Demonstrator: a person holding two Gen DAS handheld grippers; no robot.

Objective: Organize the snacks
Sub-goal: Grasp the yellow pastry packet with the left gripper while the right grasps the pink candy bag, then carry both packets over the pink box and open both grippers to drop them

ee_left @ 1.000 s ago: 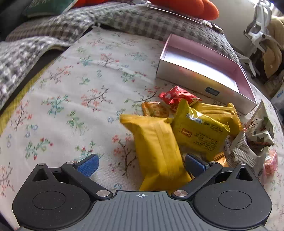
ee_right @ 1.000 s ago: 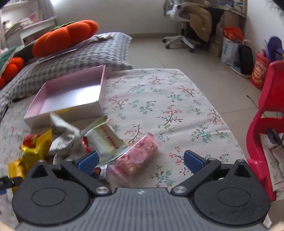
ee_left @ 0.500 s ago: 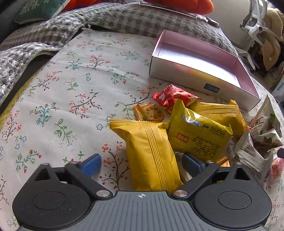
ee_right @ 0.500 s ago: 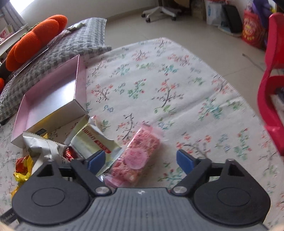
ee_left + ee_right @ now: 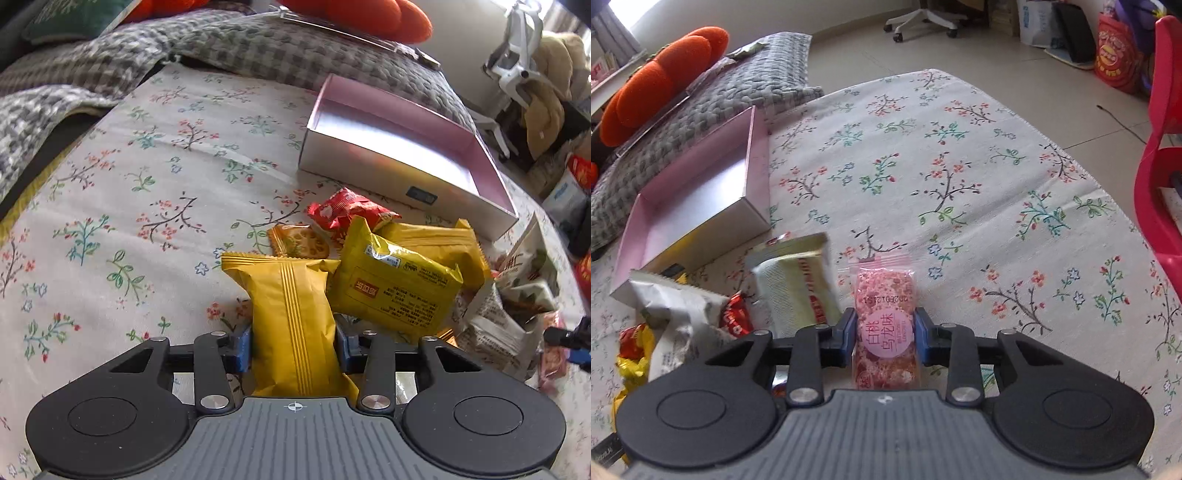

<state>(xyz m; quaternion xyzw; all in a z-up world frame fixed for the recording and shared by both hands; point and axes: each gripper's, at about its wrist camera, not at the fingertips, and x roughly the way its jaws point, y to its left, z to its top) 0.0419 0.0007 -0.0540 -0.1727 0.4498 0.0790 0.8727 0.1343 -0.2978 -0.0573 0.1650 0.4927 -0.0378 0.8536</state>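
Note:
My left gripper is shut on a plain yellow snack pack on the floral cloth. Beside it lie a yellow pack with a label, another yellow pack, a red packet and an orange lotus-root packet. My right gripper is shut on a pink snack bar in clear wrap. To its left lie a cream packet, a white packet and a small red candy. An open pink box stands behind the pile; it also shows in the right wrist view.
Grey quilted pillows and an orange cushion lie behind the box. A red plastic chair stands at the right of the cloth-covered surface. An office chair and bags stand on the floor beyond.
Both grippers have closed from open: the left one onto the plain yellow pack, the right one onto the pink snack bar, which now points straight ahead between the fingers.

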